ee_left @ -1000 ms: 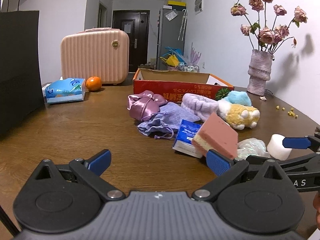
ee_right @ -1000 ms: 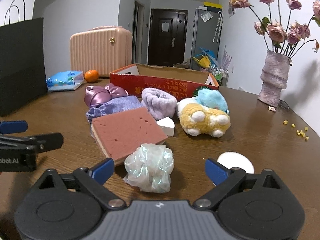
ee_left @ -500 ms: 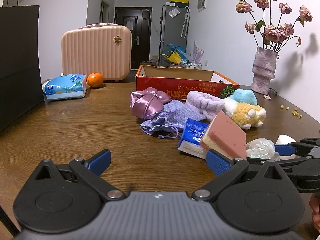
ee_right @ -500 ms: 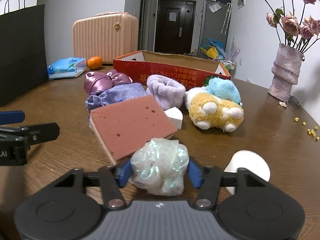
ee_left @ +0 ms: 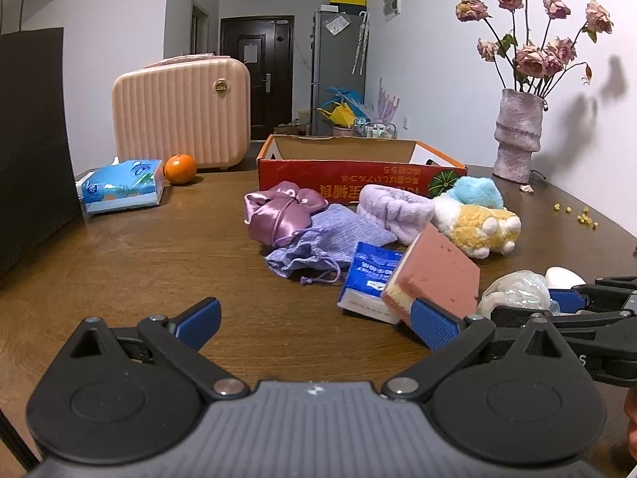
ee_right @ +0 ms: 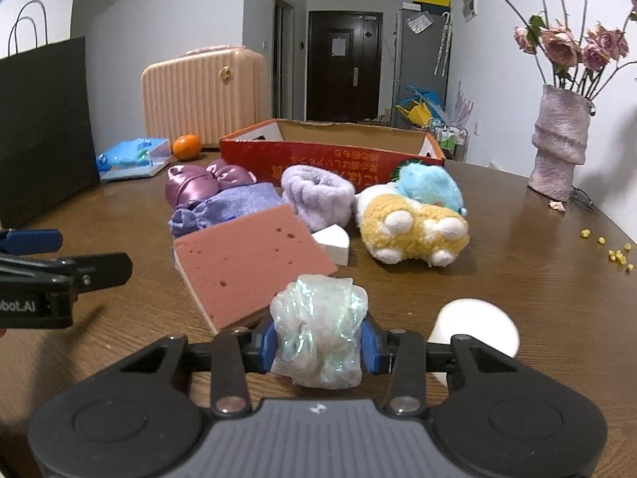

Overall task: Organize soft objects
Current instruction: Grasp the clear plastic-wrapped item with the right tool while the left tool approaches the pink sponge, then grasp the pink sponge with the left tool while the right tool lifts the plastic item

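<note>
A crumpled iridescent scrunchie sits between the blue pads of my right gripper. The jaws are closing and both pads press into it. Just behind it lies a pink sponge, propped on a small blue tissue pack. Farther back are a lilac drawstring bag, a purple satin pouch, a lavender headband and a yellow plush toy, in front of a red cardboard box. My left gripper stands open over bare table, nothing between its fingers.
A white round puff lies right of the right gripper, a white wedge behind the sponge. At the back left stand a black paper bag, a pink case, an orange and a tissue pack. A vase stands far right.
The right gripper's jaws went from wide open around the scrunchie to pressed against it. The left gripper stayed open and barely moved.
</note>
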`<action>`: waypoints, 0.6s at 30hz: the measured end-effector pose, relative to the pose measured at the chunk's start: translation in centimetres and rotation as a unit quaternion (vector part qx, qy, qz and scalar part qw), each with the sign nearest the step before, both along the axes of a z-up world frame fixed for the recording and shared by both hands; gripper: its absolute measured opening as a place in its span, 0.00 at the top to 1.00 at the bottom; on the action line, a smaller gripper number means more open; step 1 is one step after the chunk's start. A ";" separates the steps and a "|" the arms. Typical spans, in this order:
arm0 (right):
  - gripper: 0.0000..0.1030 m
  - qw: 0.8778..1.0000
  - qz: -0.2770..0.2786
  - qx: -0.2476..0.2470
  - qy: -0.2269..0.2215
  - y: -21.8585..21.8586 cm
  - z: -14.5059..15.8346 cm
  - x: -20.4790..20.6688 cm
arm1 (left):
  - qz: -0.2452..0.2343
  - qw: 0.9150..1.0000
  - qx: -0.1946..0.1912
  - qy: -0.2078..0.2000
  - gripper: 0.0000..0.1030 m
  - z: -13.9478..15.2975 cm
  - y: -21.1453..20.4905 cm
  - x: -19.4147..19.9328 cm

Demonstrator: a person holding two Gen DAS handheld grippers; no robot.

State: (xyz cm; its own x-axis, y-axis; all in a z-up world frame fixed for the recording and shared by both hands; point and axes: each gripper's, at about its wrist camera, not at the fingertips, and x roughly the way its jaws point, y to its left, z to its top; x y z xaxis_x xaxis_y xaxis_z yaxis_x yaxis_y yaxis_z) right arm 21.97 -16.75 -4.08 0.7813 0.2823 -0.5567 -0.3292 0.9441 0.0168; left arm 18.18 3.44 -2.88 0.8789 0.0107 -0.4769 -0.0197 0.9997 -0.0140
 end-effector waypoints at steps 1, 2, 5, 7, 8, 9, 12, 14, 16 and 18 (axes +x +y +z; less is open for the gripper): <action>0.61 1.000 -0.002 0.002 -0.002 -0.3 0.1 -0.1 | -0.002 1.000 0.001 0.000 0.00 0.1 -0.2 0.1; 0.61 1.000 -0.005 0.004 -0.003 -0.6 0.1 -0.1 | -0.004 1.000 0.004 0.001 0.00 0.1 -0.5 0.2; 0.61 1.000 -0.011 0.009 -0.006 -1.4 0.1 -0.1 | -0.012 1.000 0.011 0.001 0.00 0.3 -1.4 0.4; 0.61 1.000 -0.013 0.012 -0.008 -1.9 0.1 -0.1 | -0.017 1.000 0.017 0.002 0.00 0.4 -2.1 0.6; 0.61 1.000 -0.014 0.014 -0.009 -2.2 0.1 -0.1 | -0.020 1.000 0.019 0.002 0.00 0.4 -2.4 0.7; 0.61 1.000 -0.015 0.015 -0.010 -2.4 0.1 -0.1 | -0.023 0.999 0.022 0.002 0.00 0.4 -2.7 0.8; 0.61 1.000 -0.018 0.019 -0.011 -3.0 0.0 0.1 | -0.029 0.999 0.031 0.004 0.00 0.5 -3.7 1.2; 0.61 1.000 -0.021 0.020 -0.012 -3.5 -0.1 0.3 | -0.035 0.999 0.037 0.006 0.00 0.5 -4.3 1.5; 0.61 0.999 -0.025 0.022 -0.012 -4.0 -0.2 0.4 | -0.040 0.998 0.044 0.008 0.00 0.5 -5.0 1.8; 0.61 0.999 -0.029 0.024 -0.012 -4.5 -0.3 0.7 | -0.046 0.998 0.051 0.010 0.00 0.4 -5.6 2.1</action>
State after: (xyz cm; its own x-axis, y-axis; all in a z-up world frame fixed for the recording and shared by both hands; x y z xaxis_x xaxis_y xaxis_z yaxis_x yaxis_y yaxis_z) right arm 22.64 -21.24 -4.34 0.8103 0.2625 -0.5240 -0.2747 0.9599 0.0560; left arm 20.26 -2.14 -2.50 0.8688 -0.0203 -0.4948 0.0728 0.9936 0.0870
